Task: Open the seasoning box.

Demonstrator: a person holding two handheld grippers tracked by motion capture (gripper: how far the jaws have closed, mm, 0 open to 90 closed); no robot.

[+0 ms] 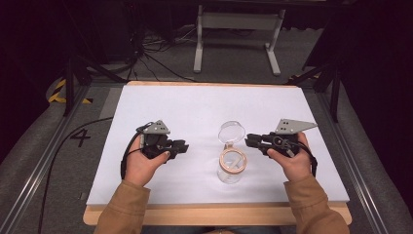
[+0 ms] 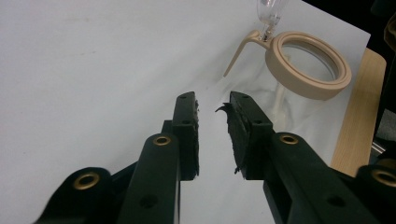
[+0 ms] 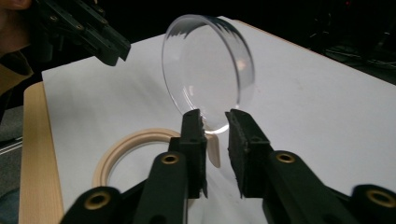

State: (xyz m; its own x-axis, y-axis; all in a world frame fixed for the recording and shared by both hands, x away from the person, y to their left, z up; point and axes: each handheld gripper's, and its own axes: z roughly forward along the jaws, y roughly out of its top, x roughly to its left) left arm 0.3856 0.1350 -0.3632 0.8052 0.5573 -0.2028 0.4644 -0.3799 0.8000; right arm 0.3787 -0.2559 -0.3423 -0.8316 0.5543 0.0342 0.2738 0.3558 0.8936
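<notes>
A clear glass jar with a beige ring rim stands on the white table top, its round clear lid swung up and back on its hinge. My left gripper hovers to the jar's left, open, and in the left gripper view nothing lies between its pads. My right gripper points at the lid from the right. In the right gripper view its jaws stand apart, with the lower edge of the lid just past the tips and no pad pressing on it.
The white sheet lies on a wooden board whose edge runs along the near side. The other gripper shows at the top left of the right gripper view. A metal frame stand stands on the floor beyond the table.
</notes>
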